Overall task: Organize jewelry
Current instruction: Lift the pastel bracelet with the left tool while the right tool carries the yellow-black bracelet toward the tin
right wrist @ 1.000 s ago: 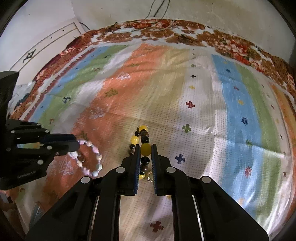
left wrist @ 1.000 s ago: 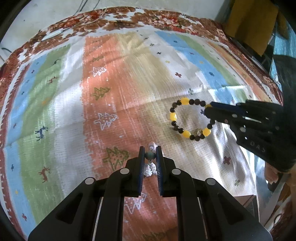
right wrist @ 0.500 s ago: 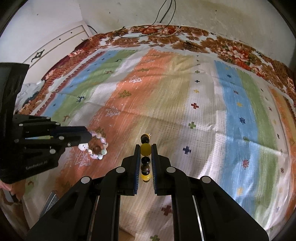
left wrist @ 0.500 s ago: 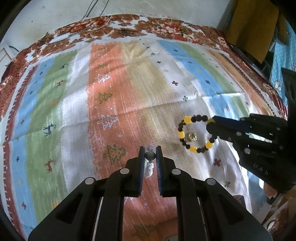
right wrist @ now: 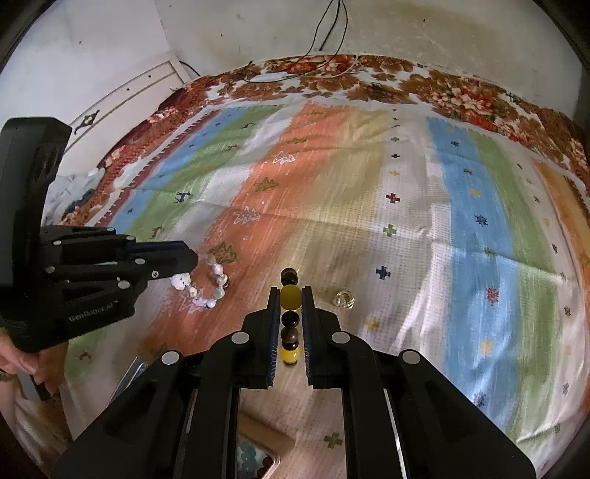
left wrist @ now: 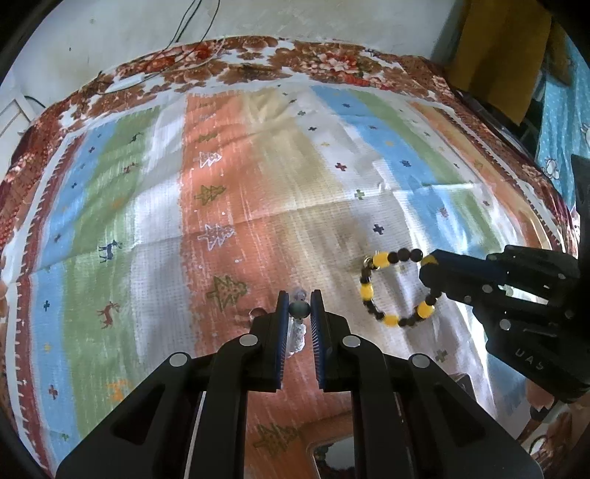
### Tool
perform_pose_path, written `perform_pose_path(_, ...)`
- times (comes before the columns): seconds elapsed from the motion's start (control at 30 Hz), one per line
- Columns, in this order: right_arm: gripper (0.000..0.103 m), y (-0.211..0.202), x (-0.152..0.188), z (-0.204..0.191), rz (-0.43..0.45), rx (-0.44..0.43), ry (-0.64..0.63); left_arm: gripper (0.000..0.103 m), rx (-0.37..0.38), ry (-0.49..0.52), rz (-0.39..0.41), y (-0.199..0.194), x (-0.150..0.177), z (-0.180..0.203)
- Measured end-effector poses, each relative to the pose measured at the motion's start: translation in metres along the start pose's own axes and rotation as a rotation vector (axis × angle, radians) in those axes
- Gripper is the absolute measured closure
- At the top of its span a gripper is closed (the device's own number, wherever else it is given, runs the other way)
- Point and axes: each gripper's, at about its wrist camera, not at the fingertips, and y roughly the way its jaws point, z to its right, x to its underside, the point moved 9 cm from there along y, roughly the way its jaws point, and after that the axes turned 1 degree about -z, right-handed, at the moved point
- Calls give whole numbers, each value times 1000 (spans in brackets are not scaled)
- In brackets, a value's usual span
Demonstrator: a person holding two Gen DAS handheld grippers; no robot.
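At the near edge of the right wrist view, a box (right wrist: pixel 254 455) with a tan rim is showing pale blue and dark beads inside; the same box (left wrist: pixel 332 451) is peeking out at the bottom of the left wrist view, its contents too dark to tell.

The left gripper (left wrist: pixel 299 307) is holding a pale bracelet (left wrist: pixel 298 324), its 2 fingers (left wrist: pixel 282 317) clamped on a grey-green bead while the rest is hanging below. From the right wrist view, that pale bracelet (right wrist: pixel 206 283) is dangling in a loop from the left gripper (right wrist: pixel 186 259).

The right gripper (right wrist: pixel 290 298) is gripping a black and yellow bracelet (right wrist: pixel 290 317), with its fingers (right wrist: pixel 273 313) pressed on a yellow bead. In the left wrist view this bracelet (left wrist: pixel 394 291) is hanging as an open ring from the right gripper (left wrist: pixel 427 263), above the cloth. A small gold ring (right wrist: pixel 344 297) is lying on the cloth just right of the right gripper.

A striped cloth (left wrist: pixel 258 177) with trees, deer and crosses is covering the surface, with wide bare room ahead up to its floral border (right wrist: pixel 368 77). Beyond it a white wall (right wrist: pixel 424 29) is standing, with thin cables (right wrist: pixel 332 25) hanging down.
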Motion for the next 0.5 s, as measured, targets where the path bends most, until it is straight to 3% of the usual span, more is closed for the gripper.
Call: perform_pose_path(0.5,91,-44,5,-16,95,-25,-6,92,23,7,69,-36,6,12)
